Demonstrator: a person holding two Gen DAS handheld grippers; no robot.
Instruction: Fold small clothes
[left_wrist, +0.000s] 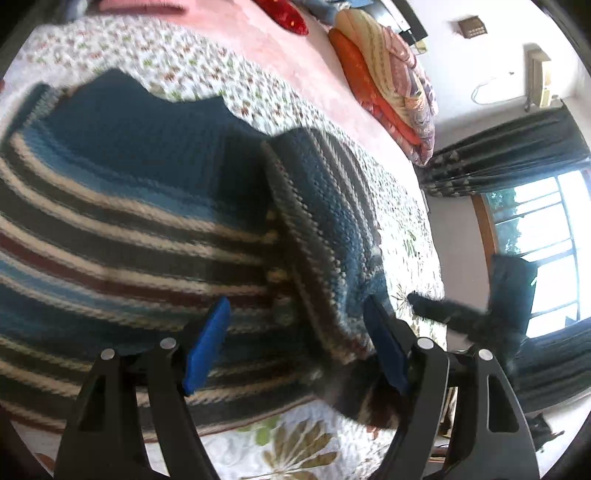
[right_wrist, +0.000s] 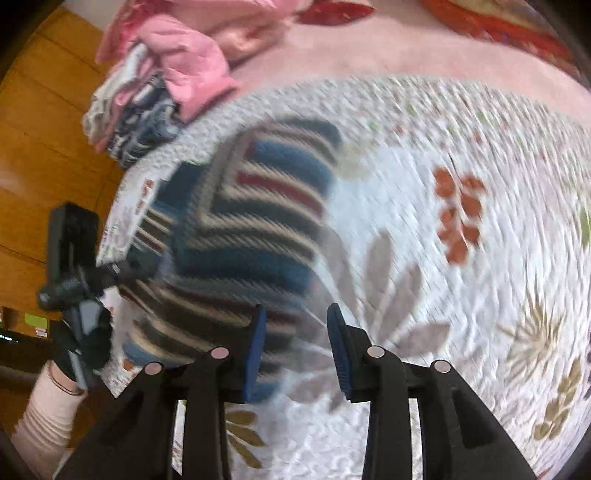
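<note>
A knitted sweater (left_wrist: 147, 229) with blue, cream, dark and red stripes lies on a floral quilt (left_wrist: 303, 450). One side of it is folded over the body as a narrow flap (left_wrist: 325, 221). My left gripper (left_wrist: 295, 347) hovers open just above the sweater's lower part, and the flap's end lies between its blue pads. In the right wrist view the sweater (right_wrist: 251, 221) lies ahead to the left. My right gripper (right_wrist: 297, 347) is open over the quilt (right_wrist: 424, 258) at the sweater's near edge, holding nothing. Both views are motion-blurred.
A heap of pink and striped clothes (right_wrist: 166, 85) sits at the quilt's far corner. Folded blankets (left_wrist: 388, 81) are stacked at the bed's far side. A gloved hand (right_wrist: 81, 343) holds the left gripper (right_wrist: 122, 269). Bare quilt stretches to the right.
</note>
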